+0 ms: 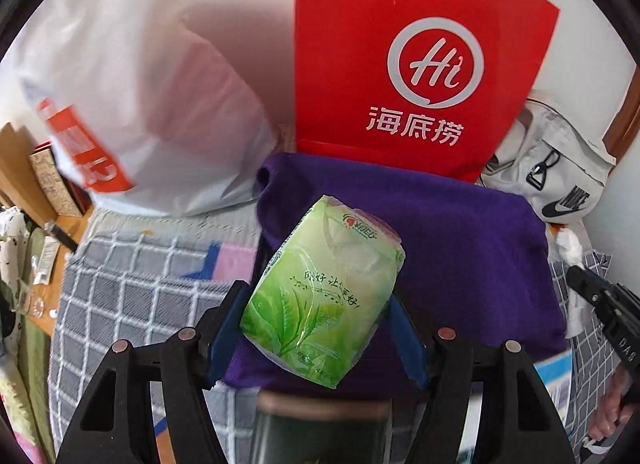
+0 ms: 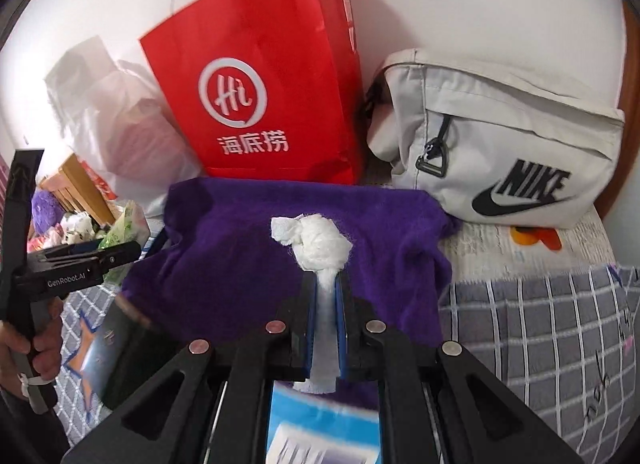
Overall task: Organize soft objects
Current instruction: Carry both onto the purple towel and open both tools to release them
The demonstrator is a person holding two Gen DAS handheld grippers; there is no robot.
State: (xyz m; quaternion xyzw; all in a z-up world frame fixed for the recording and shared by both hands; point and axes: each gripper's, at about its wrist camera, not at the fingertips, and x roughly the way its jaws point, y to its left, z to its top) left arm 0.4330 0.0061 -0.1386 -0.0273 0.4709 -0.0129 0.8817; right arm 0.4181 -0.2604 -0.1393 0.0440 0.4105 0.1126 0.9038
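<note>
The left gripper (image 1: 320,306) is clamped on a green tissue pack (image 1: 322,288), its blue pads pressing the pack's two long sides. The pack sits tilted between the jaws, its upper end leaning to the right and reaching past the fingertips, and it hangs over a purple cloth (image 1: 420,232) spread on the checked bedcover (image 1: 132,288).

The right gripper (image 2: 328,288) is clenched nearly closed on a white crumpled tissue (image 2: 316,242). A thin strip of it runs back between the two blue pads, while the bunched bulk sticks out beyond the fingertips, above the same purple cloth (image 2: 224,256).

Behind the cloth a red paper bag (image 2: 256,92) stands upright against the wall. A white plastic bag (image 2: 120,124) slumps to its left and a pale sports bag (image 2: 500,136) lies to its right. A hand (image 2: 40,348) grips the left tool's handle at the left edge of the right wrist view.
</note>
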